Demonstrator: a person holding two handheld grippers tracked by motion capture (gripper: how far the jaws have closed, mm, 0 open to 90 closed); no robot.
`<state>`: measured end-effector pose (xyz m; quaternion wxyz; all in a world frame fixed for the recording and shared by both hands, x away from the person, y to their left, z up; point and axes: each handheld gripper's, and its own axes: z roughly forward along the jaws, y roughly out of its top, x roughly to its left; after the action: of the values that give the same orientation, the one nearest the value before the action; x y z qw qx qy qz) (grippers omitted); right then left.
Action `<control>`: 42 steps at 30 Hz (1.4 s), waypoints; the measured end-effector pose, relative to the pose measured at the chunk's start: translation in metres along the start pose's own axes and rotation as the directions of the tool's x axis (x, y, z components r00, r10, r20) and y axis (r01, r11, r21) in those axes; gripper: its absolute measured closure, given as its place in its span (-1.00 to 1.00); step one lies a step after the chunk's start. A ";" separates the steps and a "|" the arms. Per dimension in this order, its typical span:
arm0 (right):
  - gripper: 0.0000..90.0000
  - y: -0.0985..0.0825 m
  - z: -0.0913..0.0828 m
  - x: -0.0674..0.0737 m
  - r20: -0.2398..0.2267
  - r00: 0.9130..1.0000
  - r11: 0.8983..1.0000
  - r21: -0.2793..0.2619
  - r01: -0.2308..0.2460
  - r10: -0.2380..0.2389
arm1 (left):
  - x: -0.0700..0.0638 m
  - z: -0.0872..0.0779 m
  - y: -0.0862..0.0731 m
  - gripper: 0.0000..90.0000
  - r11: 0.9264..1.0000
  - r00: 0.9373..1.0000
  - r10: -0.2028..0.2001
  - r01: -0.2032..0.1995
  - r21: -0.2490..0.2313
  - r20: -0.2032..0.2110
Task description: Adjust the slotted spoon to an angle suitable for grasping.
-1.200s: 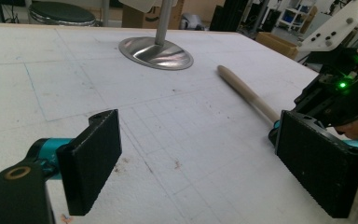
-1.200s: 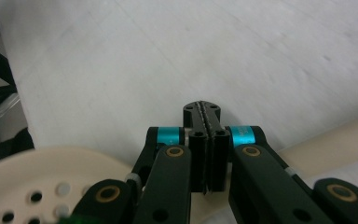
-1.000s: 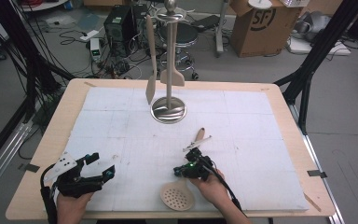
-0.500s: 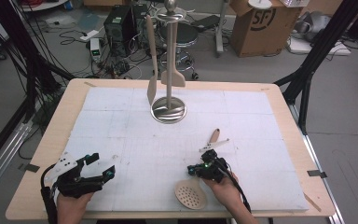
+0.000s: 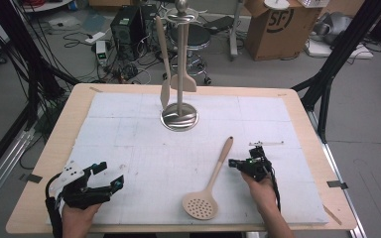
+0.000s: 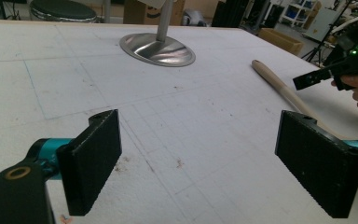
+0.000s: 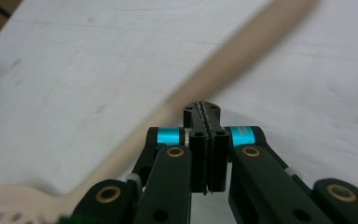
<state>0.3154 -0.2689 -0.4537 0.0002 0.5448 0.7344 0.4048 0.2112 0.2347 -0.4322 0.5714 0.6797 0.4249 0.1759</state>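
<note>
Slotted spoon (image 5: 211,183) flat on tabletop (image 5: 297,106) near stand (image 5: 179,119), right claw (image 5: 234,162) closed, empty beside handle for nudging; left claw (image 5: 110,176) open, idle.

Cluttered workshop floor behind a wooden work table

The table (image 5: 54,148) has a pale wooden top with rounded corners, most of it covered by a white gridded mat (image 5: 129,139). Beyond its far edge lies a grey floor (image 5: 377,129) strewn with tangled cables (image 5: 124,74), a white power strip (image 5: 100,49) and a black computer case (image 5: 125,22). A round black stool (image 5: 198,37) on castors stands behind the table, with a brown cardboard box (image 5: 273,27) printed with "SF" to its right. Black frame struts (image 5: 337,54) slant down at both sides. The light is even and soft.
</note>
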 end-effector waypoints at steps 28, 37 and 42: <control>0.99 0.053 0.100 0.085 -0.114 0.985 0.964 0.218 0.152 -0.129 | 0.007 -0.014 -0.002 -0.66 1.000 0.999 -0.021 0.021 -0.022 -0.029; 0.71 0.050 0.084 0.084 -0.117 0.993 0.989 0.143 0.045 -0.028 | 0.006 -0.013 -0.003 -0.66 1.000 0.999 -0.023 0.023 -0.019 -0.024; 0.62 0.041 0.074 0.090 -0.159 0.987 0.990 0.138 0.015 0.007 | 0.005 -0.013 -0.002 -0.66 1.000 0.999 -0.021 0.020 -0.022 -0.024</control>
<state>0.3441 -0.1496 -0.4394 -0.0955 0.5080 0.7596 0.3947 0.2039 0.2463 -0.4316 0.5753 0.6668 0.4370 0.1830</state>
